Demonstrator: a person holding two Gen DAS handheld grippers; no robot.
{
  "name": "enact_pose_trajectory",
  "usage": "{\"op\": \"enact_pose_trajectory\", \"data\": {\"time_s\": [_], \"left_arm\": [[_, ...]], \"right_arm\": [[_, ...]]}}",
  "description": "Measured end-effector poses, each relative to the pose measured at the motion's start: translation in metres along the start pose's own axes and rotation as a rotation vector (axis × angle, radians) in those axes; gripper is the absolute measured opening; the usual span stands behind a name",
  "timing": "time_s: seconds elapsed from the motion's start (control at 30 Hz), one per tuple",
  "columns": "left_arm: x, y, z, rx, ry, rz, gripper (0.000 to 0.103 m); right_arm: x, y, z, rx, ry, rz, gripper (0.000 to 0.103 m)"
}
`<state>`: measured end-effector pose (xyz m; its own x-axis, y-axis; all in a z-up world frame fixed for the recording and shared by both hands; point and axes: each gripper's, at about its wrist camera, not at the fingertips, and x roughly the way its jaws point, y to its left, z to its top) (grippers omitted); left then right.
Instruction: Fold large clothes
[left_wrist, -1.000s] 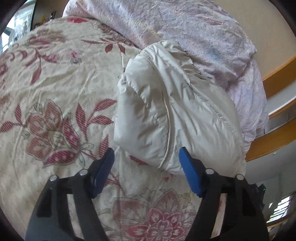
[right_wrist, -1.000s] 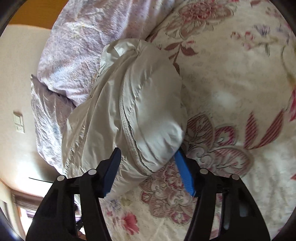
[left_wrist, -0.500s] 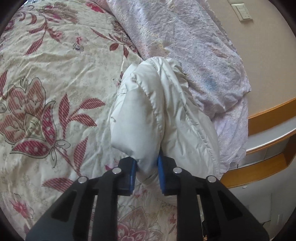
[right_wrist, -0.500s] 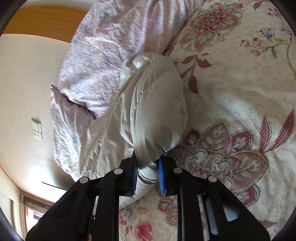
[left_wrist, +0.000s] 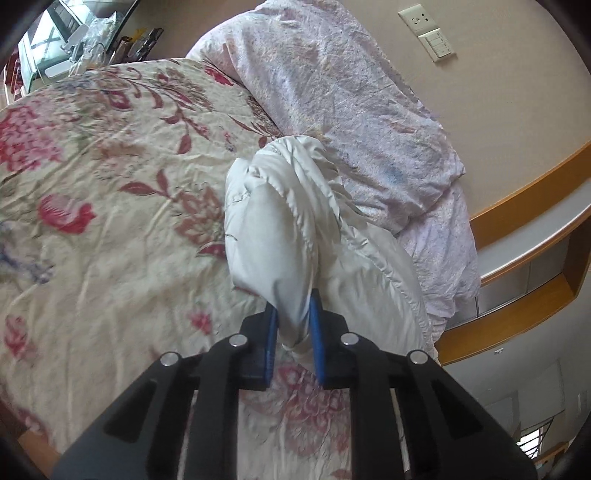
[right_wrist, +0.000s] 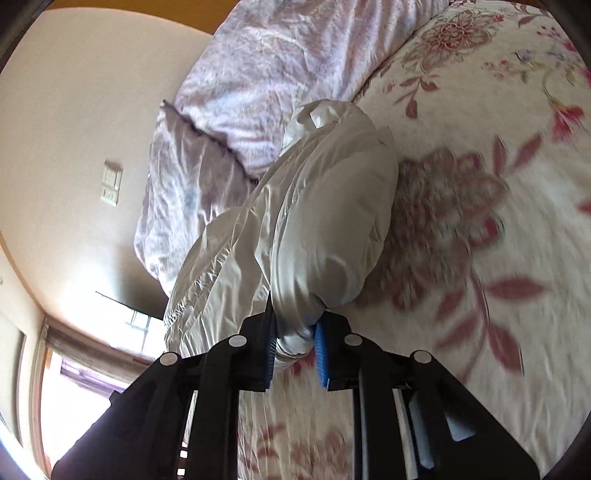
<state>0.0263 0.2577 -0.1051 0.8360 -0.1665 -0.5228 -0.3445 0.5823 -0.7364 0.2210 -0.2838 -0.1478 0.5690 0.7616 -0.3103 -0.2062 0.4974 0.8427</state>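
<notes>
At six o'clock, left gripper (left_wrist: 292, 328) and right gripper (right_wrist: 295, 330) pinch the white puffy jacket (left_wrist: 295, 229); slick padding may slip loose.

Motion blurs the floral bedspread (right_wrist: 480, 229), and the white jacket's (left_wrist: 280, 229) far end hides against the pillow (left_wrist: 351, 110)

Left gripper (left_wrist: 291, 332) fingers clamped tight on fabric; right gripper (right_wrist: 295, 336) likewise, both angled downward.
</notes>
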Motion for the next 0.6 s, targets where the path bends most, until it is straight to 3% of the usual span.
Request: {"op": "enact_pose_trajectory", "data": {"time_s": [0.1,0.23,0.3,0.37,0.43,0.53,0.6], "left_arm": [[-0.035,0.022,-0.015,-0.02,-0.047,0.02,0.003],[-0.076,0.031,-0.024,0.009,-0.145,0.064,0.003],[-0.082,0.029,-0.026,0.041,-0.152,0.074,0.012],[-0.079,0.026,-0.025,0.053,-0.128,0.062,0.042],[-0.072,0.021,-0.025,0.074,-0.109,0.058,0.053],[-0.052,0.013,-0.023,0.096,-0.065,0.065,0.073],[-0.039,0.014,-0.023,0.096,-0.036,0.07,0.073]], "right_arm": [[-0.015,0.003,-0.029,-0.037,0.025,-0.025,0.018],[-0.027,0.011,-0.053,-0.123,0.027,-0.108,0.021],[-0.032,0.017,-0.057,-0.169,0.006,-0.158,0.028],[-0.039,0.026,-0.058,-0.197,-0.022,-0.211,0.044],[-0.047,0.033,-0.06,-0.216,-0.061,-0.247,0.055],[-0.061,0.048,-0.062,-0.26,-0.172,-0.351,0.058],[-0.07,0.058,-0.061,-0.288,-0.262,-0.434,0.059]]}}
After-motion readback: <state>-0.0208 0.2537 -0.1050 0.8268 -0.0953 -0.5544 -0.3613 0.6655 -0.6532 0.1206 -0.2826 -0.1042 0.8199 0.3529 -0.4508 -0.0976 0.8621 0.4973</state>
